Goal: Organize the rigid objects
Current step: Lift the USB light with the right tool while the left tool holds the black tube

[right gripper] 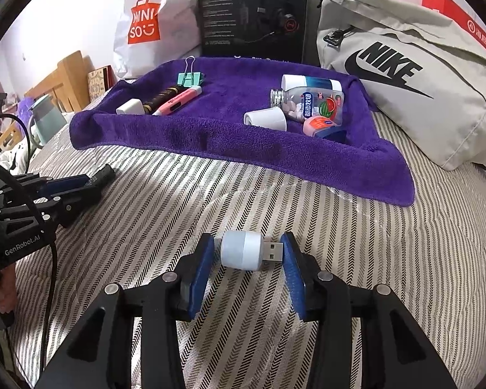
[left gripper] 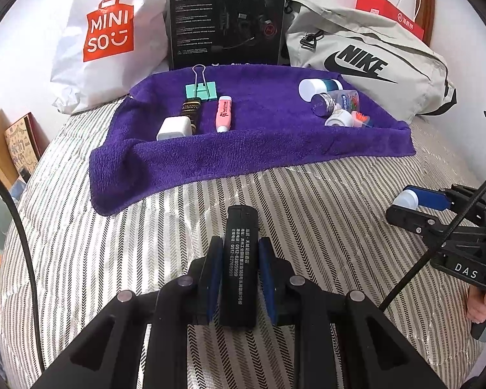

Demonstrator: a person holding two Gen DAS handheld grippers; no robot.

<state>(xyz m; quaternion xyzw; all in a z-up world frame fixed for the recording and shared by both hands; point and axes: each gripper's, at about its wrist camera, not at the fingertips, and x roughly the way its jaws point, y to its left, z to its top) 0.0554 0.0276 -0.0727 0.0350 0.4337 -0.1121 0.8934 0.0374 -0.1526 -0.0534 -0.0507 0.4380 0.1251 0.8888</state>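
A: Left wrist view. The left gripper (left gripper: 236,278) is closed narrow on a black bar-shaped object (left gripper: 238,259) with white printed text; the bar points straight ahead between the blue pads (left gripper: 267,278), over the striped bedcover (left gripper: 324,214). Ahead of it lies the purple towel (left gripper: 230,159).

B: On the towel?

A: Ahead-left: a white adapter (left gripper: 173,128), a dark tube (left gripper: 191,113), a pink marker (left gripper: 223,113), a green binder clip (left gripper: 200,89). Ahead-right: a cluster of small bottles (left gripper: 332,103).

B: Right wrist view?

A: The right gripper (right gripper: 246,254) holds a white USB night light (right gripper: 244,249) crosswise, dome against the left pad, plug touching the right pad (right gripper: 291,272). The towel (right gripper: 243,149) is ahead; the left gripper (right gripper: 81,184) is off to the left.
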